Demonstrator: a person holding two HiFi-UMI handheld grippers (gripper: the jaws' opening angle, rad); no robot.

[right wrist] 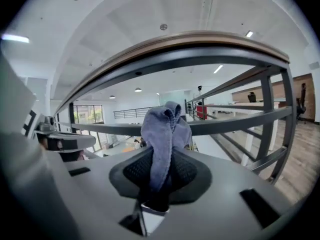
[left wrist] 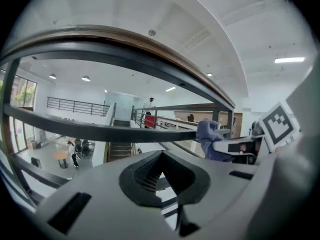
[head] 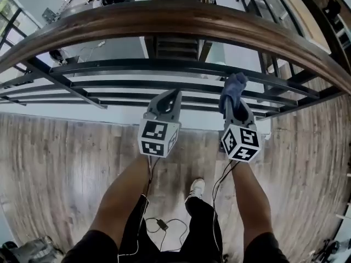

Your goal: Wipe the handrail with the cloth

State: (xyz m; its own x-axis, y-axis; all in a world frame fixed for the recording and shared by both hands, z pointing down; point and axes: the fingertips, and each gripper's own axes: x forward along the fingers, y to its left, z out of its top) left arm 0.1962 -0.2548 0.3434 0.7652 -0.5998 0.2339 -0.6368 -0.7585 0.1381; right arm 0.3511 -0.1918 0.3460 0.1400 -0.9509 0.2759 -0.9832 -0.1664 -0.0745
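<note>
The right hand-held gripper (right wrist: 159,170) is clamped on a blue-grey cloth (right wrist: 162,134), a soft, napped fabric that rises from between the ribbed black pads in a bunched, folded peak. The left hand-held gripper (left wrist: 162,154) is closed with nothing in it, its grey moulded jaws meeting at the tips. From the head view, both tools are held side by side at arm's length, each carrying a cube printed with black-and-white square markers, the left hand-held gripper (head: 168,101) just beside the right hand-held gripper (head: 232,104). The cloth (head: 235,86) sits below the handrail (head: 181,19), a broad, rounded band of polished brown wood, and in front of the dark metal bars (head: 164,67) running flat beneath it; whether it touches them cannot be made out. Underfoot lies a grey-brown wood-plank floor (head: 55,163), with a white shoe (head: 196,188) and a thin black cable (head: 160,223).
</note>
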